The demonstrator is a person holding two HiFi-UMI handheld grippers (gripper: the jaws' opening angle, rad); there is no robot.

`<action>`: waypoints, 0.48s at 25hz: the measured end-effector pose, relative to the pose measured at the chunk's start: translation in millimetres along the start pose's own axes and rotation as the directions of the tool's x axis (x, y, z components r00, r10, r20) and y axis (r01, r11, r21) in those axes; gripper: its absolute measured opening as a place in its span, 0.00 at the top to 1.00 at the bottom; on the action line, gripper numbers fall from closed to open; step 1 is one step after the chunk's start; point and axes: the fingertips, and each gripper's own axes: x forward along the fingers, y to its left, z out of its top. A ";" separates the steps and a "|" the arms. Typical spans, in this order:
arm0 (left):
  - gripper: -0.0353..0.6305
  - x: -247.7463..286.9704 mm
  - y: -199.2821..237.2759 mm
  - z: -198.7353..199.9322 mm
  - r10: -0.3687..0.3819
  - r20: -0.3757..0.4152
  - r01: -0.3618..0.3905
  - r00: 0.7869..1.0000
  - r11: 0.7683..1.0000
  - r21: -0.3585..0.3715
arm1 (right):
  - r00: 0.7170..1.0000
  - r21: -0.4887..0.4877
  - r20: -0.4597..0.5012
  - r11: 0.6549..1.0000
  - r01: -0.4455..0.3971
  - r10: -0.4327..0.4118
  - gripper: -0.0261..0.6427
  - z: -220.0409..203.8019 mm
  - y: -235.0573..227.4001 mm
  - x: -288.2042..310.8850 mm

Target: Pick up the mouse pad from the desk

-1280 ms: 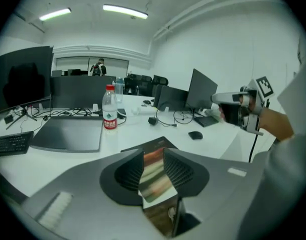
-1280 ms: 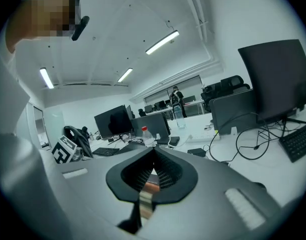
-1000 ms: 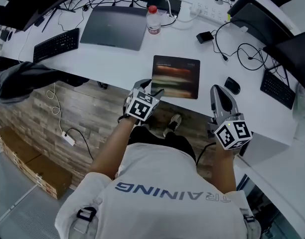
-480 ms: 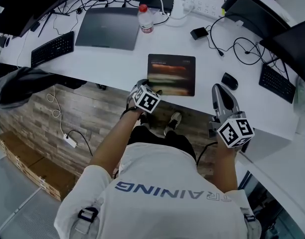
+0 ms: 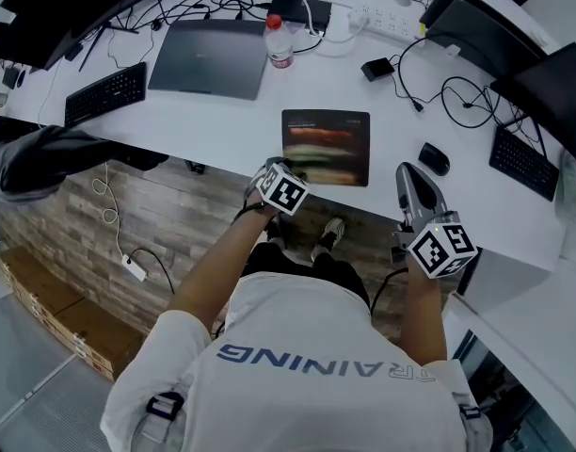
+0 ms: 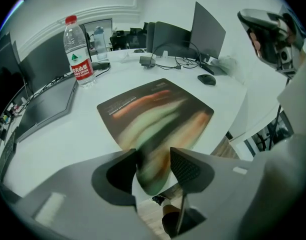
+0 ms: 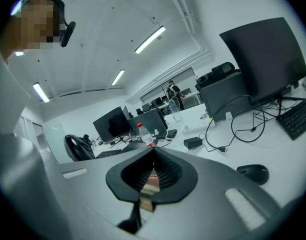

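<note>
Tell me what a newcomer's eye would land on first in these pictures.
The colourfully printed mouse pad at the white desk's front edge stands out. The left gripper is at its near corner, jaws closing with that corner between them, not yet pinched. Next comes the red-capped water bottle beside a closed dark laptop at the back of the desk.
</note>
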 end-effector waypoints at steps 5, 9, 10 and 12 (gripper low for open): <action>0.83 -6.4 -11.0 1.1 -0.023 0.028 0.024 0.999 1.000 -0.006 | 1.000 0.002 0.006 1.000 -0.006 0.006 0.94 0.1 5.7 -0.2; 0.89 -27.3 -17.9 17.9 -0.035 0.141 0.032 0.989 0.999 0.023 | 1.000 -0.006 0.015 1.000 0.009 -0.009 0.94 6.7 3.2 -8.1; 0.90 -33.0 -18.3 22.0 -0.044 0.162 0.042 0.986 0.999 0.015 | 1.000 -0.006 0.020 1.000 0.014 -0.014 0.94 8.7 2.4 -10.1; 0.90 -46.1 -18.1 31.4 -0.057 0.203 0.058 0.978 0.998 0.002 | 0.999 -0.004 0.031 1.000 0.020 -0.020 0.94 12.8 3.0 -14.3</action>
